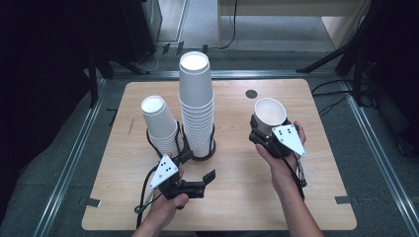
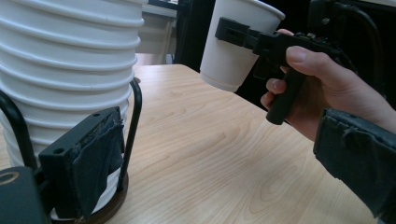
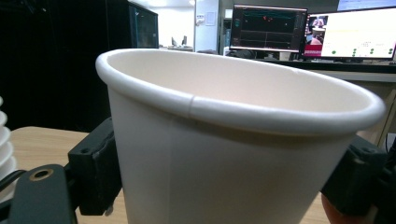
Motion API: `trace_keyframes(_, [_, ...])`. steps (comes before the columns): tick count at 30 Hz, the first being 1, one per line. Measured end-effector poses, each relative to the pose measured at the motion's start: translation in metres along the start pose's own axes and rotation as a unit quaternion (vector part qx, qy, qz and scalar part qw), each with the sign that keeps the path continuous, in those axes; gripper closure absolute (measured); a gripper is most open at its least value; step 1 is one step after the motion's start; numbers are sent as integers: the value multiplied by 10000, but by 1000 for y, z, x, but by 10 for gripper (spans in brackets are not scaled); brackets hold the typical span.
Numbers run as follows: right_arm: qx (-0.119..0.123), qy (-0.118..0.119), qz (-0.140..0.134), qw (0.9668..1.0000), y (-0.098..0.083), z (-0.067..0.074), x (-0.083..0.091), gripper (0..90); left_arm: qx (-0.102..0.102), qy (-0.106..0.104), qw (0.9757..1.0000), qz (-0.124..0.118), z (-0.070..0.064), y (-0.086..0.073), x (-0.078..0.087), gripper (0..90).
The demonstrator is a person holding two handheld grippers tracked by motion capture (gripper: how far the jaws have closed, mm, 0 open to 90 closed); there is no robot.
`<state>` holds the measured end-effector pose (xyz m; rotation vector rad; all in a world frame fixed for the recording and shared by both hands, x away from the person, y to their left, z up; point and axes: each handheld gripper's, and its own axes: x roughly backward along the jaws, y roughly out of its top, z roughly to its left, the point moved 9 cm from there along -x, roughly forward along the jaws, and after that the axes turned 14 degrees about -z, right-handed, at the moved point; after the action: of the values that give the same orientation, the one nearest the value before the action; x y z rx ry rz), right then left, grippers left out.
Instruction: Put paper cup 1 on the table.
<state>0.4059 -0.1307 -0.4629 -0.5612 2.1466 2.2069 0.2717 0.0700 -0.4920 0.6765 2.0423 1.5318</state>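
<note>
Pale wooden tabletop carries a tall stack of white paper cups in a black wire stand, with a shorter stack just beside it. Right gripper clamps a single white paper cup, raised off the wood, mouth up. Left gripper hangs near the tall stack, jaws spread wide around nothing.

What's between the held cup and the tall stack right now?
Nothing: in the high view a bare stretch of table separates the paper cup in the right gripper from the tall stack. The left gripper view shows the same.
</note>
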Motion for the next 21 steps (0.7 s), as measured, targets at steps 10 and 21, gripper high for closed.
trace_keyframes(10, [64,-165,116,9998,-11,-11,-19,147,9,63,10000,-11,5,3,1,23])
trace_keyframes(21, [90,-299,268,9992,-31,-22,-35,146,22,74,10000,-33,6,4,2,23])
